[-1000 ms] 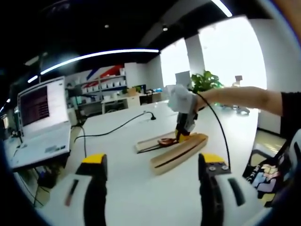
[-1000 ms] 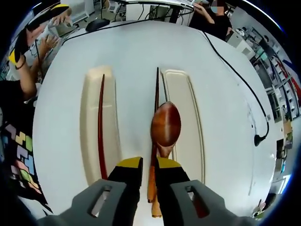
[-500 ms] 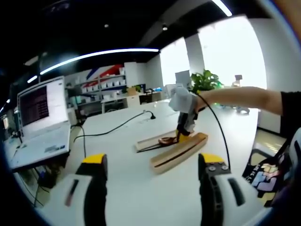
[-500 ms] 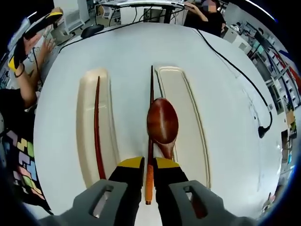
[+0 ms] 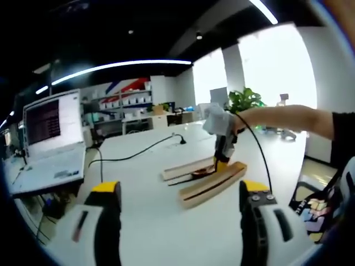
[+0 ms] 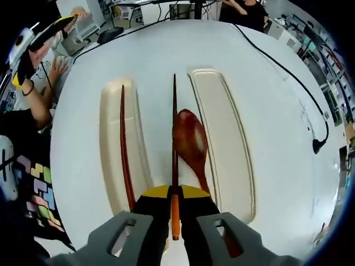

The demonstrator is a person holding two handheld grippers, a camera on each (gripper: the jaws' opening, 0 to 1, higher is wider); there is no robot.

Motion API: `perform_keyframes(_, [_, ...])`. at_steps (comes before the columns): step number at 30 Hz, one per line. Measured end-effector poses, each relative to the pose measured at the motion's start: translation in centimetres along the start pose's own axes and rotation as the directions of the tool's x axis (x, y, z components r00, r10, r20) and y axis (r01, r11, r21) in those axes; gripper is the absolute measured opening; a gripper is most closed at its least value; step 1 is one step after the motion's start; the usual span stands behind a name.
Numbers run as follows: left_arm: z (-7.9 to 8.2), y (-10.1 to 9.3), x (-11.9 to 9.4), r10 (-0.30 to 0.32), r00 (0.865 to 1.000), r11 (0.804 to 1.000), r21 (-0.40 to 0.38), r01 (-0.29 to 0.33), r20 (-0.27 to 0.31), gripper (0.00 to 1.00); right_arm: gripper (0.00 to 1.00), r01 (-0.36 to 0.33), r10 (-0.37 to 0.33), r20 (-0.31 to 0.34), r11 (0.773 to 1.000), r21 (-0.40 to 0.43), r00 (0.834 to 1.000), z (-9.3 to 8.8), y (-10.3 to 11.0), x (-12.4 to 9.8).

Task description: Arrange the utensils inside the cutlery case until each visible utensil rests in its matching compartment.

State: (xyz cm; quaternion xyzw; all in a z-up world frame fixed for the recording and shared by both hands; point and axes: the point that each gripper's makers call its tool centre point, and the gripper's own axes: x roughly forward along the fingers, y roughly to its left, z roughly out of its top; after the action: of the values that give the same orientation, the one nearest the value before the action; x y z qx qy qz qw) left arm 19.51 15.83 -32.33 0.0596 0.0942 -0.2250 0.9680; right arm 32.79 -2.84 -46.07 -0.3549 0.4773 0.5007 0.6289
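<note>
In the right gripper view, the right gripper (image 6: 172, 195) is clamping a chopstick (image 6: 174, 144) at bottom centre, beside the spoon (image 6: 190, 141). It looks thin, stiff and slippery, best held near the thick end. The left gripper (image 5: 176, 191) is hanging with jaws apart.

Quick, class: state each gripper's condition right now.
Left gripper: open, holding nothing.
Right gripper: closed on a chopstick.

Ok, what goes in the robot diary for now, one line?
right tongs: shut on chopstick | left tongs: open | spoon: beside case tray
</note>
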Motion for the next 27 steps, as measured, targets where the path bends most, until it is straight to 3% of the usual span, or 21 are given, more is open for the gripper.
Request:
perform_keyframes(8, [0.0, -0.2, -0.3, -0.002, 1.000, 1.000, -0.002, 0.002, 0.004, 0.94, 0.03, -0.013, 0.012, -0.008, 0.999, -0.048, 1.000, 0.0, 1.3, -1.2])
perform_keyframes(11, [0.5, 0.3, -0.4, 0.021, 0.999, 1.000, -0.002, -0.021, 0.031, 0.99, 0.03, -0.011, 0.011, -0.014, 1.000, -0.004, 1.000, -0.2, 1.5, -1.6])
perform_keyframes(18, [1.2, 0.2, -0.6, -0.005, 0.999, 1.000, -0.012, 0.005, 0.054, 1.00, 0.03, -0.010, 0.011, 0.028, 0.999, -0.040, 1.000, 0.3, 2.8, -3.7])
perform_keyframes(21, [1.0, 0.5, -0.5, 0.001, 0.999, 1.000, -0.009, -0.001, 0.039, 1.00, 0.03, 0.005, 0.000, 0.078, 0.998, -0.062, 0.997, 0.7, 3.5, -4.9])
perform_keyframes(23, [1.1, 0.6, -0.5, 0.001, 0.999, 1.000, -0.010, -0.001, 0.045, 0.99, 0.03, 0.060, -0.053, 0.115, 0.997, -0.057, 0.992, 1.2, 3.4, -5.0])
perform_keyframes(25, [1.5, 0.7, -0.8, 0.001, 0.998, 1.000, -0.017, 0.000, 0.065, 0.97, 0.03, 0.069, -0.051, 0.127, 0.987, -0.142, 0.991, 1.3, 4.5, -4.7])
perform_keyframes(27, [1.8, 0.9, -1.0, 0.002, 0.997, 1.000, -0.027, 0.000, 0.080, 0.96, 0.03, 0.076, -0.058, 0.128, 0.988, -0.134, 0.990, 1.1, 5.2, -4.3])
